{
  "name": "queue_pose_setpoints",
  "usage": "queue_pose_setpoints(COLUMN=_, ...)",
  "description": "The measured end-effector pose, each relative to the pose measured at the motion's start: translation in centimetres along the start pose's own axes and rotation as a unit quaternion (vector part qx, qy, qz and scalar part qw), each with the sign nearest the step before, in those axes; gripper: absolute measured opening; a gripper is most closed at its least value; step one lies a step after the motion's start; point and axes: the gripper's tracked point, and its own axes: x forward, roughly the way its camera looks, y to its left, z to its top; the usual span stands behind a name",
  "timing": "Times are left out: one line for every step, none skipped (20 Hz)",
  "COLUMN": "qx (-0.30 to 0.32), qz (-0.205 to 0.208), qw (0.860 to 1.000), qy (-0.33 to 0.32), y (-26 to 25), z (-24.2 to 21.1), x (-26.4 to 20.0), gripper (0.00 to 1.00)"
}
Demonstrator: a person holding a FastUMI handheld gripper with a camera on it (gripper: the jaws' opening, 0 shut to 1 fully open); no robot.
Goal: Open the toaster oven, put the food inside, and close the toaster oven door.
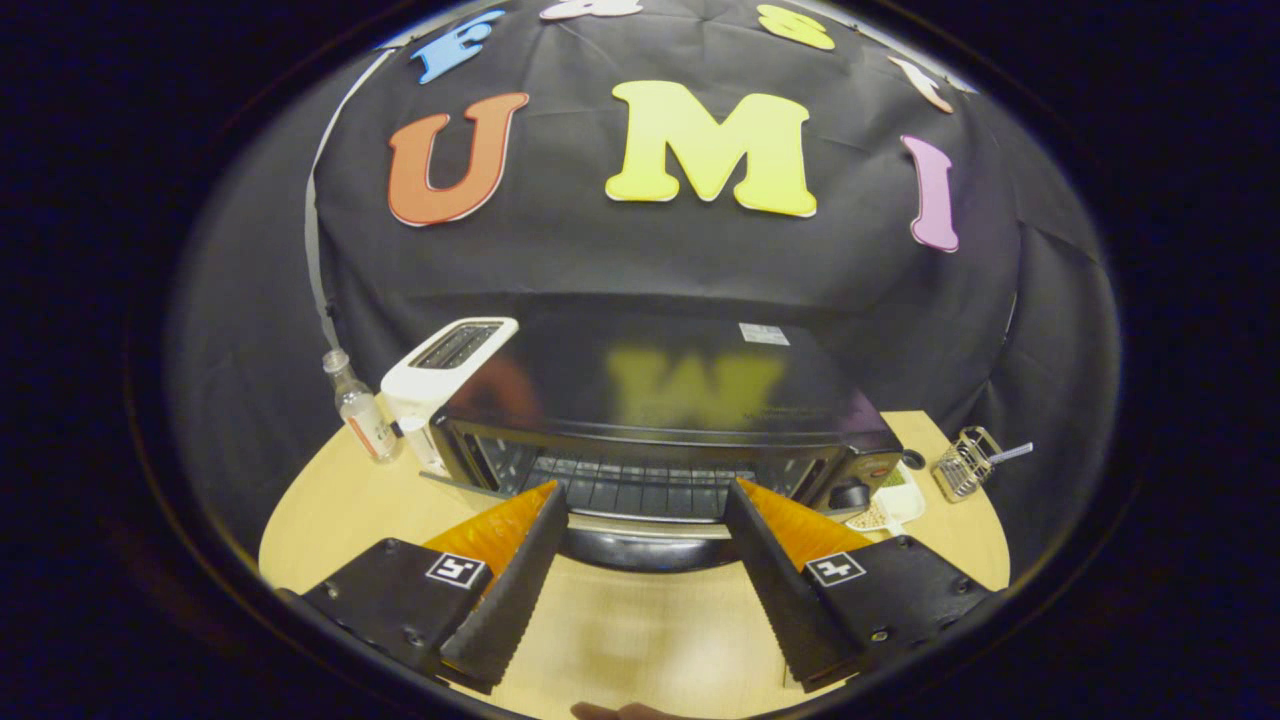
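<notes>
**Oven door down, tongs empty**

The tongs (pixel 645 560) stand wide apart over the bare table (pixel 620 640), gripping nothing. Just ahead of them, the toaster oven (pixel 670 420) sits with its door (pixel 640 545) dropped open, rack exposed. To its right lies a plate of food (pixel 885 512) (contents too small to identify), a wire basket (pixel 962 462) beyond. The opening step appears done; next comes fetching the food, which calls for swinging right.
</notes>
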Motion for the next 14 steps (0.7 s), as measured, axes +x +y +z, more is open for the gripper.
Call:
queue_pose_setpoints(qx=-0.002, qz=-0.001, qw=1.0, qy=0.007, y=0.0, z=0.0, x=0.1, gripper=1.0)
queue_pose_setpoints(qx=-0.006, qz=-0.001, qw=1.0, qy=0.013, y=0.0, z=-0.1, x=0.0, gripper=1.0)
queue_pose_setpoints(qx=-0.008, qz=-0.001, qw=1.0, qy=0.02, y=0.0, z=-0.2, x=0.0, gripper=1.0)
queue_pose_setpoints(qx=-0.01, qz=-0.001, qw=1.0, qy=0.027, y=0.0, z=-0.3, x=0.0, gripper=1.0)
queue_pose_setpoints(qx=-0.012, qz=0.0, qw=0.999, qy=0.035, y=0.0, z=-0.2, x=-0.1, gripper=1.0)
queue_pose_setpoints(qx=-0.013, qz=0.001, qw=0.999, qy=0.046, y=0.0, z=-0.4, x=-0.1, gripper=1.0)
queue_pose_setpoints(qx=-0.014, qz=0.003, qw=0.998, qy=0.056, y=0.0, z=-0.5, x=-0.1, gripper=1.0)
queue_pose_setpoints(qx=-0.013, qz=0.005, qw=0.998, qy=0.069, y=0.0, z=-1.0, x=-0.2, gripper=1.0)
queue_pose_setpoints(qx=-0.008, qz=0.006, qw=0.996, qy=0.083, y=0.0, z=-1.1, x=-0.1, gripper=1.0)
queue_pose_setpoints(qx=-0.01, qz=0.006, qw=0.995, qy=0.1, y=0.0, z=-2.0, x=0.0, gripper=1.0)
queue_pose_setpoints(qx=-0.013, qz=0.007, qw=0.994, qy=0.109, y=-0.1, z=-2.8, x=0.0, gripper=1.0)
queue_pose_setpoints(qx=-0.014, qz=0.009, qw=0.993, qy=0.117, y=0.0, z=-3.7, x=-0.4, gripper=1.0)
queue_pose_setpoints(qx=-0.011, qz=0.012, qw=0.992, qy=0.128, y=0.2, z=-4.6, x=-0.5, gripper=1.0)
queue_pose_setpoints(qx=-0.01, qz=0.015, qw=0.99, qy=0.137, y=0.2, z=-5.6, x=-0.6, gripper=1.0)
